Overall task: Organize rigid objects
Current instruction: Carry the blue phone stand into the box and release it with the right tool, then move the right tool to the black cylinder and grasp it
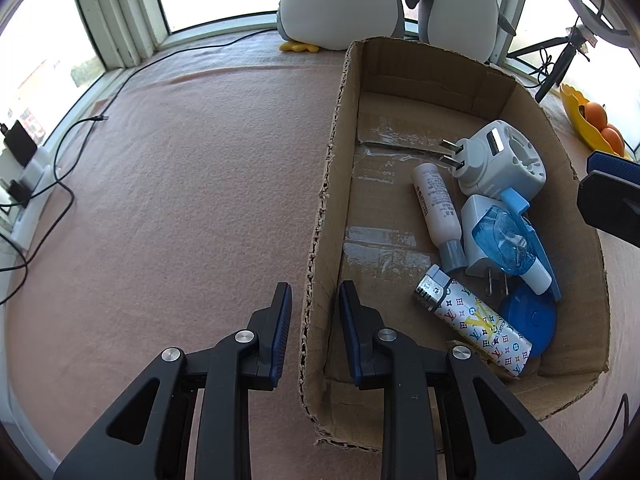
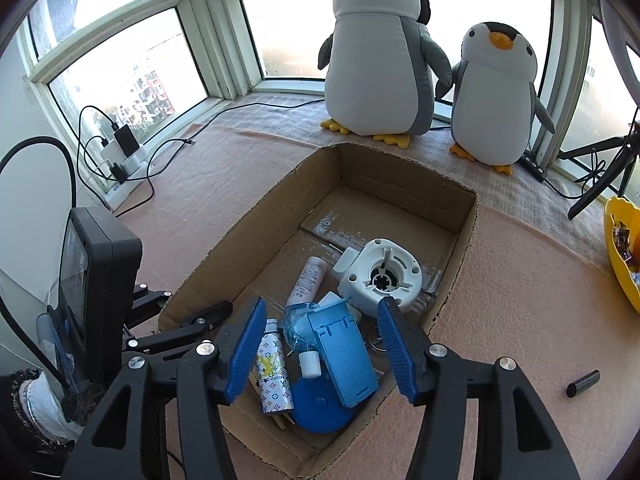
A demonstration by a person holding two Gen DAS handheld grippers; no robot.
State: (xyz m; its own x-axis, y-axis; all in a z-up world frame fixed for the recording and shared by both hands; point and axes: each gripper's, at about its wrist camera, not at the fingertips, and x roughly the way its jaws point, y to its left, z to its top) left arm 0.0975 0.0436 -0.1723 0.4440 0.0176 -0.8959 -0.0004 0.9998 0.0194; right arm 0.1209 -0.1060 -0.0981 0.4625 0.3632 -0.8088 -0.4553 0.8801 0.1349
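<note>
— Nearest the lens, what is the left gripper (image 1: 314, 300) doing?

— Its two blue pads straddle the near wall of the cardboard box (image 1: 320, 216), one outside, one inside, closed down on the cardboard edge.

— And the right gripper (image 2: 322, 314)?

— It hangs above the box with its jaws spread wide. Nothing is pinched; the pads touch nothing.

— What lies in the box, biggest first?

— All crowded at one end: a white round plug adapter (image 2: 380, 276); beside it a blue rectangular piece (image 2: 344, 360) lying on a clear blue sprayer (image 1: 506, 240); a blue disc (image 2: 320, 408) beneath them; a patterned lighter (image 1: 474, 320) just beside; then a small white bottle (image 1: 436, 210) lying flat.

— Anything outside?

— Two plush penguins (image 2: 380, 60) by the window, and a small dark cylinder (image 2: 583, 383) on the pink cloth (image 1: 180, 180).
</note>
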